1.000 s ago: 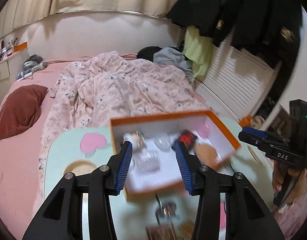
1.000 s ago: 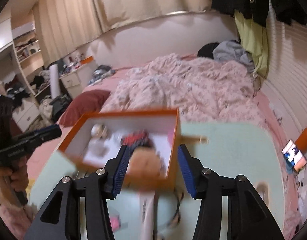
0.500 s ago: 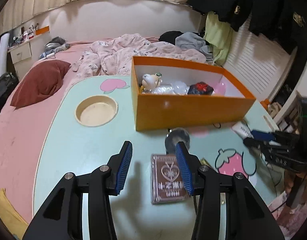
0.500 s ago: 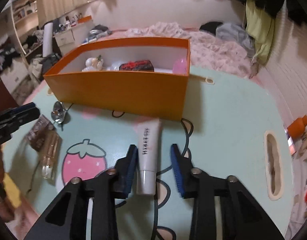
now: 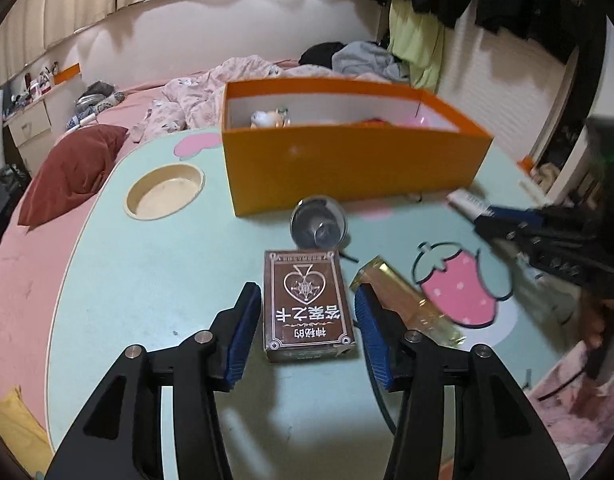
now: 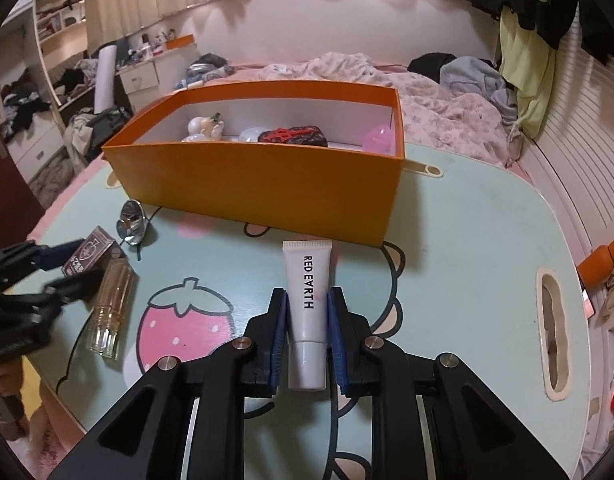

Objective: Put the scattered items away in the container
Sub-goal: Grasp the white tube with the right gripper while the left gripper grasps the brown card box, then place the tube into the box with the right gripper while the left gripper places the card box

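- Fingers of the left gripper (image 5: 309, 312), seen from the left wrist, stand about half open and are widening slightly, one on each side of the brown card box (image 5: 309, 312), with a gap showing at both pads, so nothing is gripped.
- That card box lies flat on the mint table (image 5: 147, 280), its long axis running along the fingers toward the orange container (image 5: 347, 168), which stands just beyond.
- Between box and container lies a small metal funnel (image 5: 318, 228); a clear amber bottle (image 5: 407, 304) lies slanted just beside the right-hand finger and could get nudged.
- At the right edge the other gripper is blurred and partly cut off.
- From the right wrist, the right gripper (image 6: 307, 312) has its blue pads pressed on the white tube (image 6: 307, 308), which rests on the table.
- This tube's long axis also points straight at the container's near wall, crimped end almost touching it, so a lift must clear that wall first.
- Inside the container a figurine, a red-and-black thing and a pink ball show; the floor is mostly hidden.
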{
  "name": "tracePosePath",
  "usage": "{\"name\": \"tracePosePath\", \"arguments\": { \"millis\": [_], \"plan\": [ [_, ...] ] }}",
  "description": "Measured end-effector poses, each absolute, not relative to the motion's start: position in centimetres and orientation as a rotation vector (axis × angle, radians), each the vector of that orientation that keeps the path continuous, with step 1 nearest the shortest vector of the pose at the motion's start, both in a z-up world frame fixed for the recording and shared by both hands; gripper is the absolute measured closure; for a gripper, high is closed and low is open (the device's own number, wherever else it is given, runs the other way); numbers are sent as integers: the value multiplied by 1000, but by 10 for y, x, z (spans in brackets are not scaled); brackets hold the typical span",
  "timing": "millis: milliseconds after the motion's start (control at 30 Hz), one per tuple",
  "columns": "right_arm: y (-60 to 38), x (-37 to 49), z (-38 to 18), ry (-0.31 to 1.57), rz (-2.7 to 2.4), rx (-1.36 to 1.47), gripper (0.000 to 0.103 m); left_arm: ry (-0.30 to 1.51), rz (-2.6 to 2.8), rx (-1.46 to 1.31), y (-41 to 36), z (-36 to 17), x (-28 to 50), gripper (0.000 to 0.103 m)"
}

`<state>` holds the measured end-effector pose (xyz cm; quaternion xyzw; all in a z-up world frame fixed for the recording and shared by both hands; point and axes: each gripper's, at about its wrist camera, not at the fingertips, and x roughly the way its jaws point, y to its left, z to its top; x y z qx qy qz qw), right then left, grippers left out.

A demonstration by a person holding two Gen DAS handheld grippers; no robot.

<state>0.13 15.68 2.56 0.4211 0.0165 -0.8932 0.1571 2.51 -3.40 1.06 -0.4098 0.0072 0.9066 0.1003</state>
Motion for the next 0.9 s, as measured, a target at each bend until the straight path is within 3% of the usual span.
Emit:
{"name": "tracePosePath", "arguments": {
  "millis": [67,500,733,900],
  "plan": [
    [155,3,27,46,-2552,1198,84,49,2701,-1198,-33,9,25,62],
    [157,-1,63,-55,-2524,1082,84,28,2760,-968,-50,70,28,62],
    [147,-33,106,-49,-2564,950,84,19,2697,-891,-36,116,-29,61],
    [142,-82,115,-161,-2522,976,84,5,2626,-1027,-24,105,-88,61]
  ]
}}
